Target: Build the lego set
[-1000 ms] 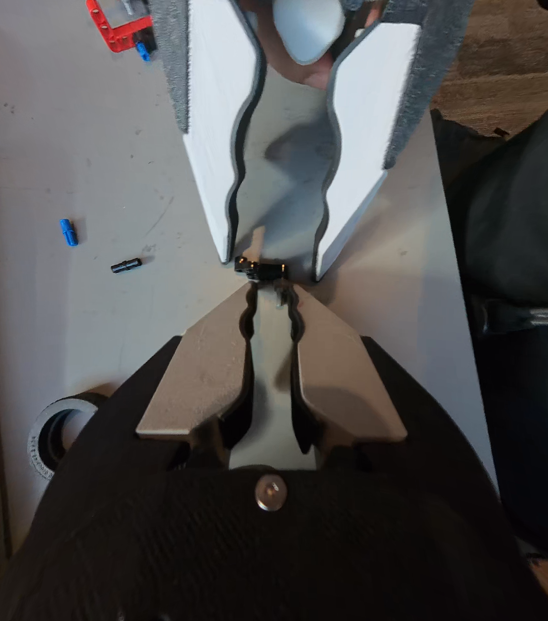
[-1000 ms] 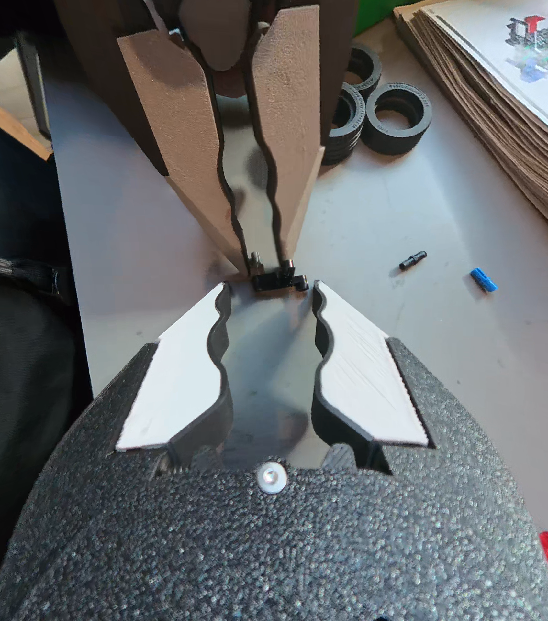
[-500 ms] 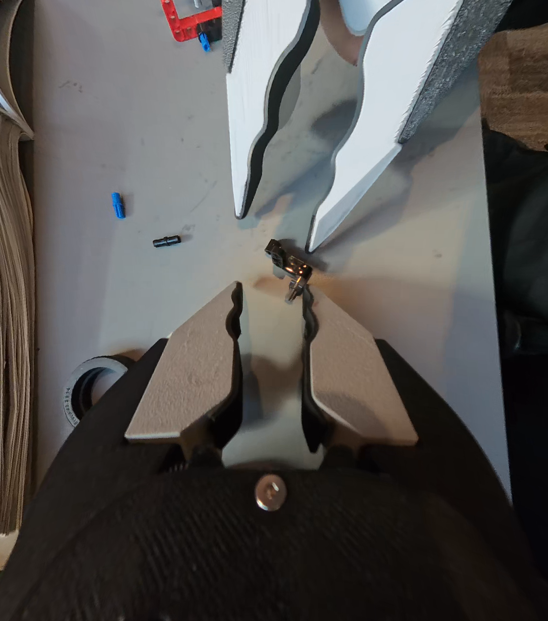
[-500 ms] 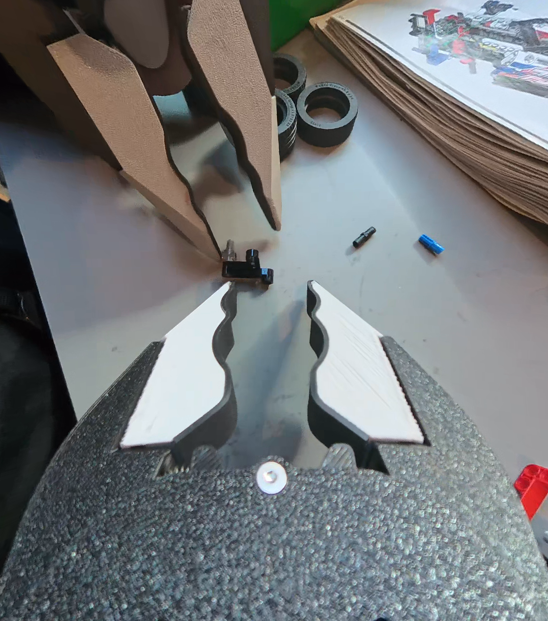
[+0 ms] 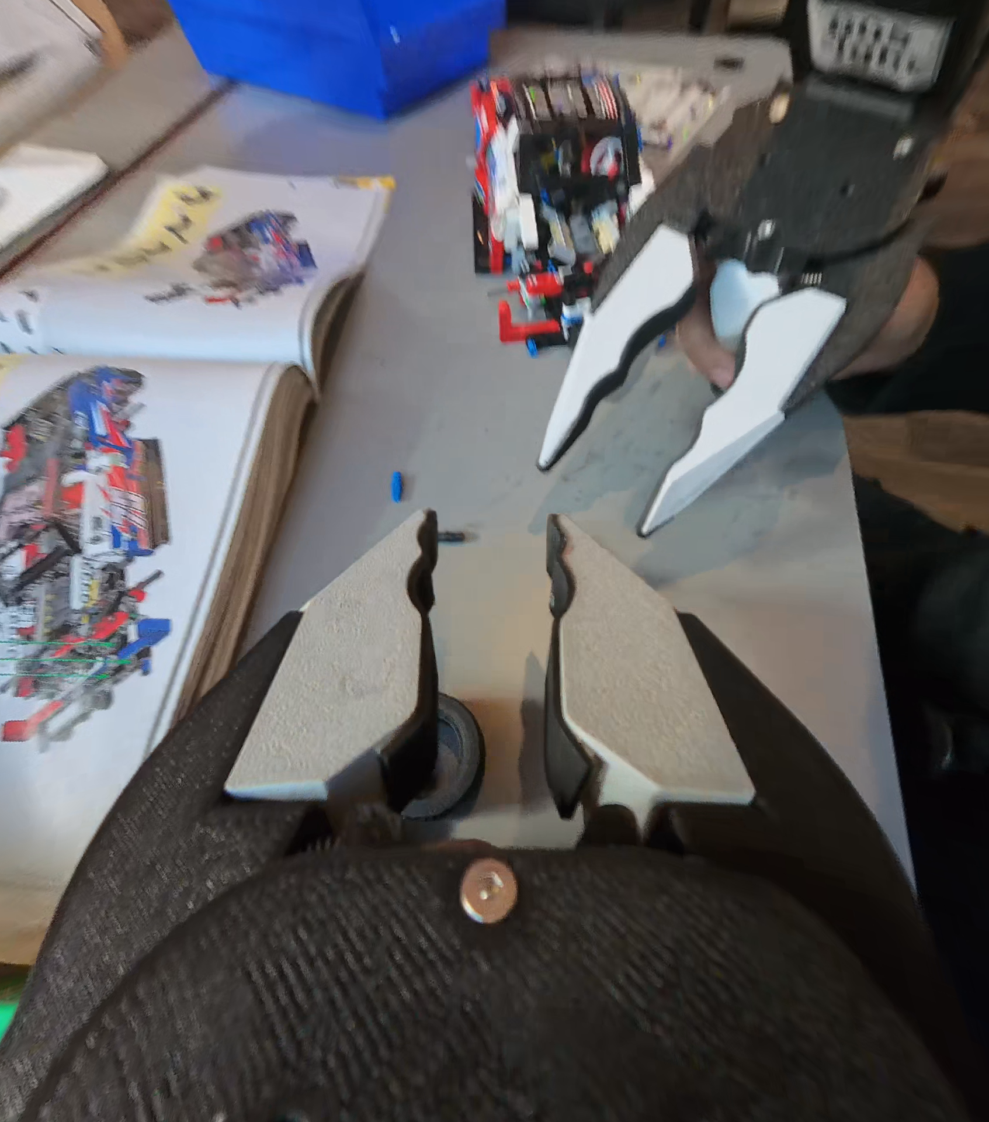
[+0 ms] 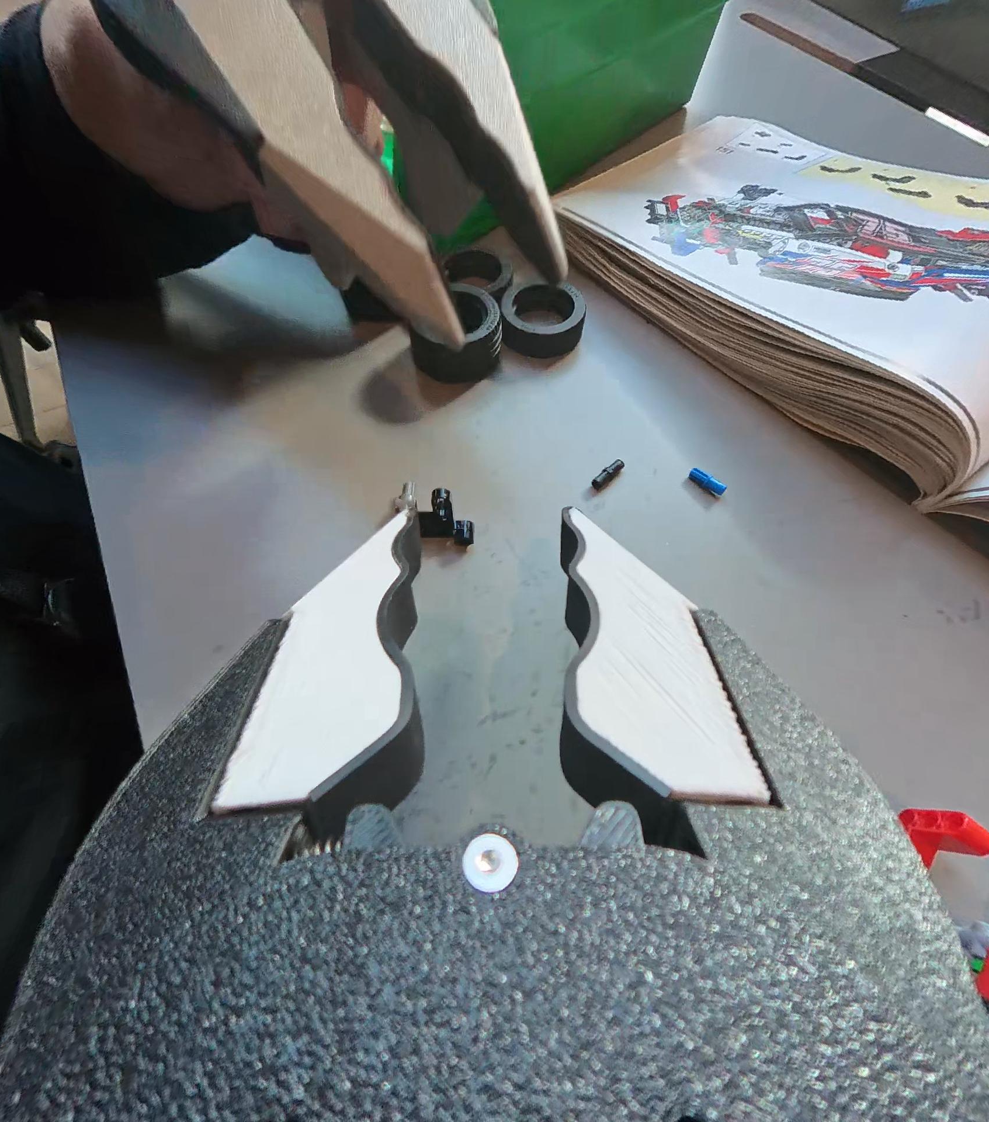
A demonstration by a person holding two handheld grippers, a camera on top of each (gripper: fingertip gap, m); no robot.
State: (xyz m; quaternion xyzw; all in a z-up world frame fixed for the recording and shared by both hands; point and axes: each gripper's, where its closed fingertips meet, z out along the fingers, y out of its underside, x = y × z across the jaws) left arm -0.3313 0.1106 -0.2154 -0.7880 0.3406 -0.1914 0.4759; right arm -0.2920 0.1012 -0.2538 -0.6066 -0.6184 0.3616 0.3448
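Lego connector (image 6: 442, 517), small and black with a grey pin beside it, loose on the grey table (image 6: 783, 607), just off the right gripper (image 6: 489, 522) tip; jaws wide, empty. Farther: black pin (image 6: 607, 473), blue pin (image 6: 708, 482), well apart. Beyond: left gripper (image 6: 501, 303), raised over the stacked tyres (image 6: 467, 340), jaws parted, holding nothing. Open manual (image 6: 844, 273) alongside; part-built car (image 5: 552, 182) far across. Probably between sub-steps, nothing gripped. Next, likely: lower over the connector, centre it between the jaws, close gently.

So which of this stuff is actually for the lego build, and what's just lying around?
For the build:
black connector piece
black pin
blue pin
tyres
half-built model
instruction book

Lying about:
blue box
green bag
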